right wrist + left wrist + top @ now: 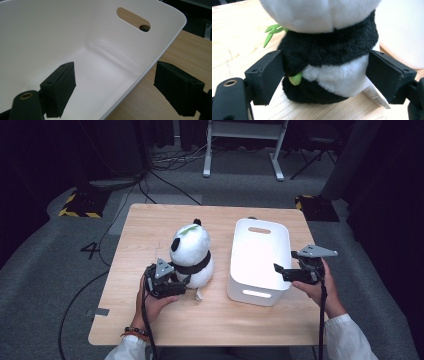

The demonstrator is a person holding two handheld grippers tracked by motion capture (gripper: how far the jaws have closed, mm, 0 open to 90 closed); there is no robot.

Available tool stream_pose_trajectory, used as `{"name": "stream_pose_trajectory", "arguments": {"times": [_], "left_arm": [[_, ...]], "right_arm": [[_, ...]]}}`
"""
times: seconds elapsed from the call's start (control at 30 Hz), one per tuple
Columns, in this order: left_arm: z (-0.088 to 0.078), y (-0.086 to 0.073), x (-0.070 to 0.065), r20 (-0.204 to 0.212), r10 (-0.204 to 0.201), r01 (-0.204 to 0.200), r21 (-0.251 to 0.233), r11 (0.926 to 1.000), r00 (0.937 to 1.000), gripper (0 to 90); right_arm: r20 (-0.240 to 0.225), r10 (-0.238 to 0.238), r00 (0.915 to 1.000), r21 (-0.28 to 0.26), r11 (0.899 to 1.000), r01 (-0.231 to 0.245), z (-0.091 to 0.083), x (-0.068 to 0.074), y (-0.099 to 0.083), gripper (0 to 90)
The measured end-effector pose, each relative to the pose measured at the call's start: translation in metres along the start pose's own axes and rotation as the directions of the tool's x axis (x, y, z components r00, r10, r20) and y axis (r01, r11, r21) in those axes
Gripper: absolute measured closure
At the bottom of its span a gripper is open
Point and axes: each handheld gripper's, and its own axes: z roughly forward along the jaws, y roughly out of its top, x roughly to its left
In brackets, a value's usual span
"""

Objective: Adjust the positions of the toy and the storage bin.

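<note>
Upright, the black-and-white plush panda (pixel 329 57) sits gripped by left fingers (pixel 272 75); right fingers (pixel 62 82) open astride the bin rim (pixel 155 57).

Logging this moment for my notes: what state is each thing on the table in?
Panda plush: upright on the table, between the left gripper's jaws.
White bin: upright, empty, its right wall between the right gripper's jaws.
Left gripper: jaws at the plush's sides.
Right gripper: open.

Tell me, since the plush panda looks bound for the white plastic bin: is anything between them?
Nothing visible. The black-and-white plush panda stands beside the white plastic bin, bare wooden table between. The bin's inside is empty; the right gripper straddles its near wall.
</note>
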Motion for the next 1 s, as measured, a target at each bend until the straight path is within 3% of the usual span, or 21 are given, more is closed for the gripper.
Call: {"name": "stream_pose_trajectory", "arguments": {"times": [0.13,0.33,0.47,0.7,1.0], "left_arm": [[-0.001,0.0,0.002,0.001,-0.003,0.003,0.004,1.0,1.0,15.6],[-0.002,0.003,-0.004,0.0,0.042,-0.042,0.005,0.9991,0.9991,15.8],[-0.006,0.006,-0.005,-0.001,0.044,-0.044,-0.011,0.999,0.999,15.7],[-0.009,0.009,-0.003,0.013,0.034,-0.034,-0.026,0.9991,0.9993,15.6],[-0.009,0.019,0.003,0.045,0.013,-0.011,-0.039,0.9992,0.9989,15.6]], "right_arm": [[-0.014,0.001,0.9999,0.001,1.0,-0.001,0.009,0.003,0.005,19.4],[-0.012,-0.019,0.9998,0.01,1.0,0.019,0.024,0.013,0.016,19.5],[-0.014,-0.031,0.9994,0.013,0.999,0.031,0.031,0.02,0.022,19.2],[-0.023,-0.042,0.9989,0.002,0.999,0.042,0.023,0.021,0.021,20.1],[-0.029,-0.043,0.9987,-0.045,0.998,0.042,-0.004,0.011,0.018,19.8]]}}
